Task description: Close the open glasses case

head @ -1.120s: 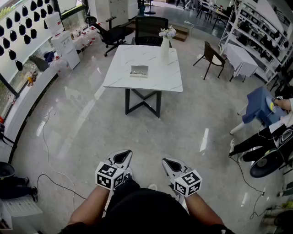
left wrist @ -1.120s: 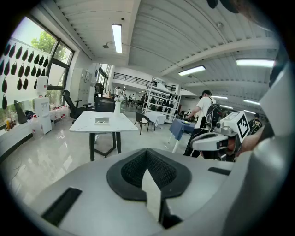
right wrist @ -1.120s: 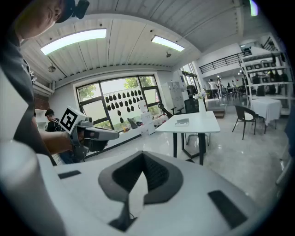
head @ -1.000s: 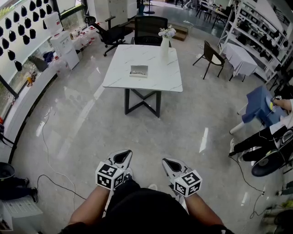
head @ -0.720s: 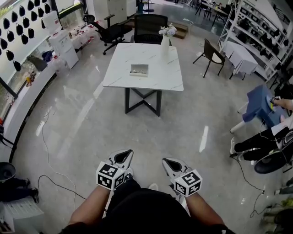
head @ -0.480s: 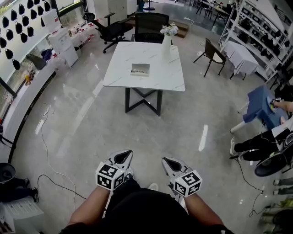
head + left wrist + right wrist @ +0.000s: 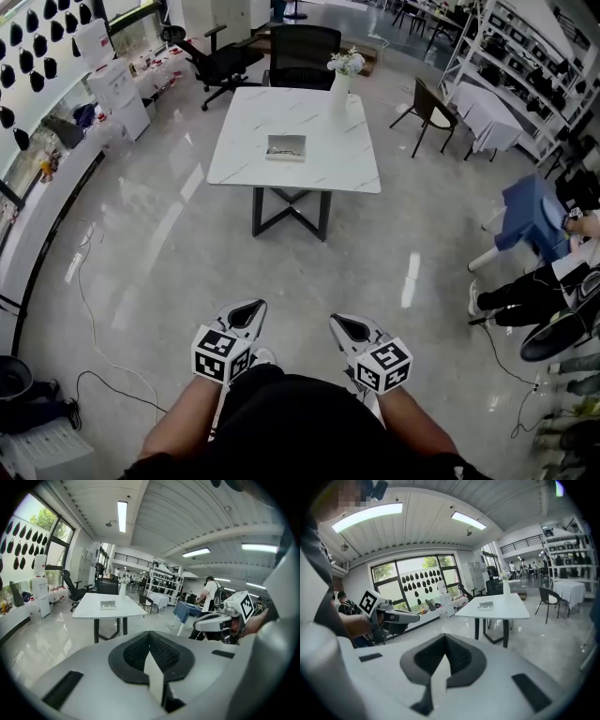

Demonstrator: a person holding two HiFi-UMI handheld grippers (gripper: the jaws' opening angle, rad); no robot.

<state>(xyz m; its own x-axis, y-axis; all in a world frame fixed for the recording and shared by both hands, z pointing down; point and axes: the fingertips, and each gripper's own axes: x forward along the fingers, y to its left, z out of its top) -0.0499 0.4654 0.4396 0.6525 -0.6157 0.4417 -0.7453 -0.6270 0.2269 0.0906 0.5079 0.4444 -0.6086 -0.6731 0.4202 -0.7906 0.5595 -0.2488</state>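
Head view | open grey glasses case [image 7: 286, 147] lies on white marble tabletop [image 7: 330, 167], well apart from both tongs | left tongs [image 7: 247, 313] and right tongs [image 7: 344, 326] pressed together, holding nothing | tabletop only a little nearer than before | closing not begun

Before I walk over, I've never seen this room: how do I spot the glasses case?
Find the white table in the middle of the shiny floor. The glasses case lies open near its centre. It is low, flat and grey, unlike the tall white vase at the far edge.
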